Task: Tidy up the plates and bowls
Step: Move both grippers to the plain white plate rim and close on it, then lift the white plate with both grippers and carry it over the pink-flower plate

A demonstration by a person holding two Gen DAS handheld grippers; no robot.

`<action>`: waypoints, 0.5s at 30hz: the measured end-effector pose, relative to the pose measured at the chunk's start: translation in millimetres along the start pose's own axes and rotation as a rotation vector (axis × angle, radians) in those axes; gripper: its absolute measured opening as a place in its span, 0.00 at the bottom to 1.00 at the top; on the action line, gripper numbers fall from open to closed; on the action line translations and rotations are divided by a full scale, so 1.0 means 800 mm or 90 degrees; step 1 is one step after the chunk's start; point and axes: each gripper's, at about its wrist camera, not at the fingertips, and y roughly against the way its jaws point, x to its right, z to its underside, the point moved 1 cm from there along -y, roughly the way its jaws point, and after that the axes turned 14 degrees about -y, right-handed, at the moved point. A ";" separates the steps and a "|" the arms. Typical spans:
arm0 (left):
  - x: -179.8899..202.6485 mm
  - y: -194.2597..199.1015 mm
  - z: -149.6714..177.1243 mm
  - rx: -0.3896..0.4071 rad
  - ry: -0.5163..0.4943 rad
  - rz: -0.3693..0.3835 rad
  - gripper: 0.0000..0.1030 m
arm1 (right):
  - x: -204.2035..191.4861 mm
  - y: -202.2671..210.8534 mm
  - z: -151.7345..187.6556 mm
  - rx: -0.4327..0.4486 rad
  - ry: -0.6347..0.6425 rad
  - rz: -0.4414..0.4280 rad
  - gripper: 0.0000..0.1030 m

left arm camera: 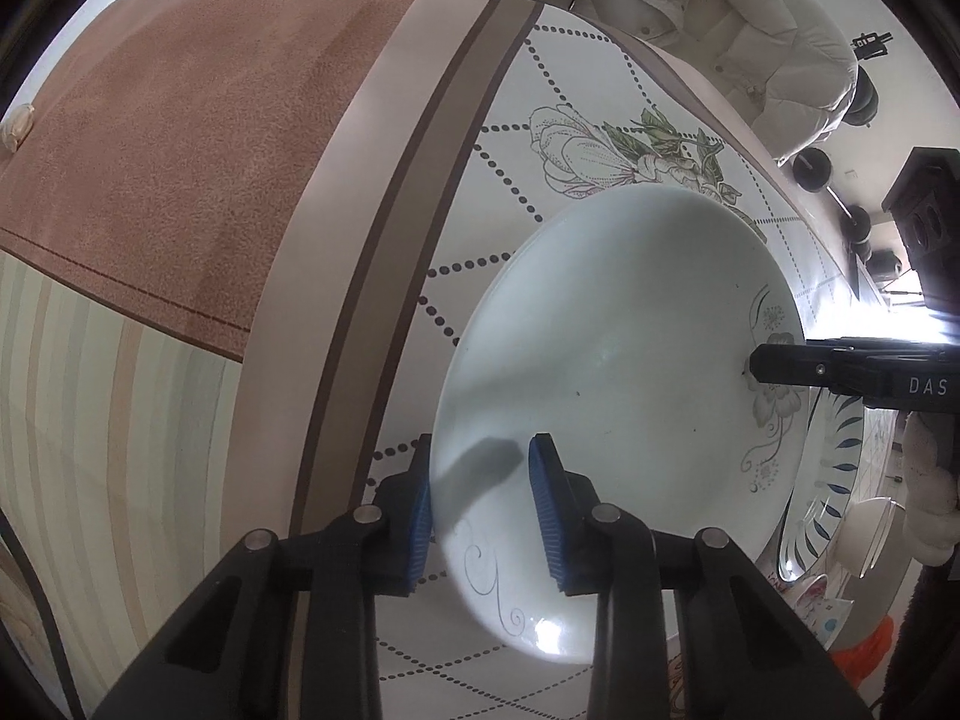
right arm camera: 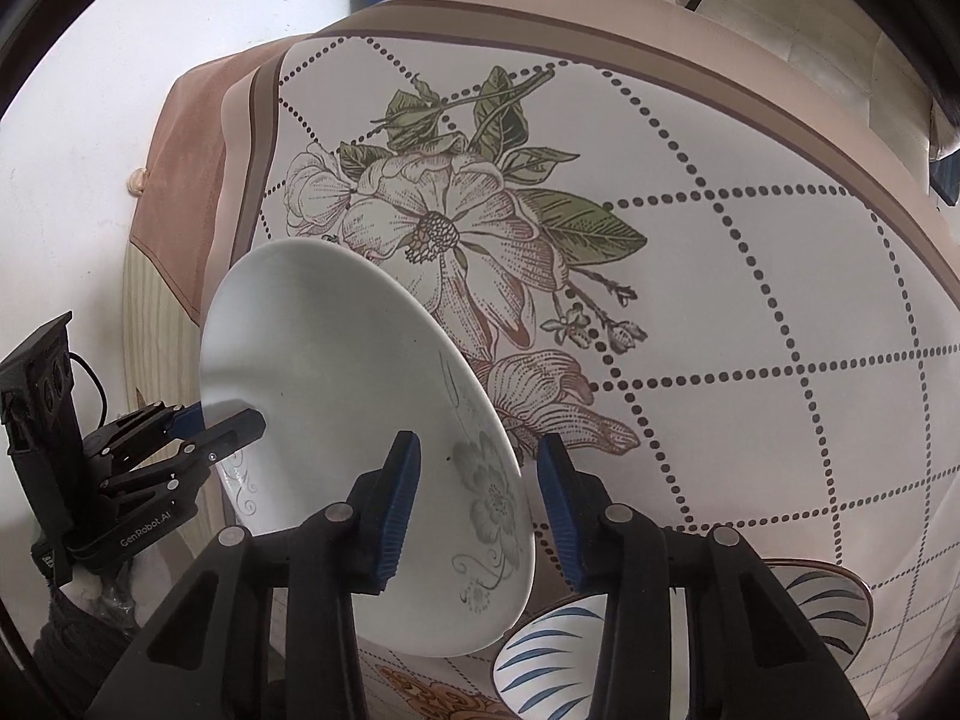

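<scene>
Right wrist view: floral tablecloth, both grippers astride the tilted plate, grip unclear.

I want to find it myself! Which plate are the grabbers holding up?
Look at the flowery tablecloth. Tilted above it is a white plate with faint grey flowers, its rim between both the left gripper and right gripper. The bowl nearby has blue leaf stripes instead.
</scene>
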 end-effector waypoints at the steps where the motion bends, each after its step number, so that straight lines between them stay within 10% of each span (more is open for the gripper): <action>1: -0.002 0.001 0.002 0.003 0.002 0.003 0.24 | 0.001 -0.001 0.002 -0.001 -0.002 0.002 0.33; 15: -0.020 0.011 0.012 0.005 0.036 0.012 0.22 | 0.033 0.012 0.014 0.017 -0.043 0.003 0.19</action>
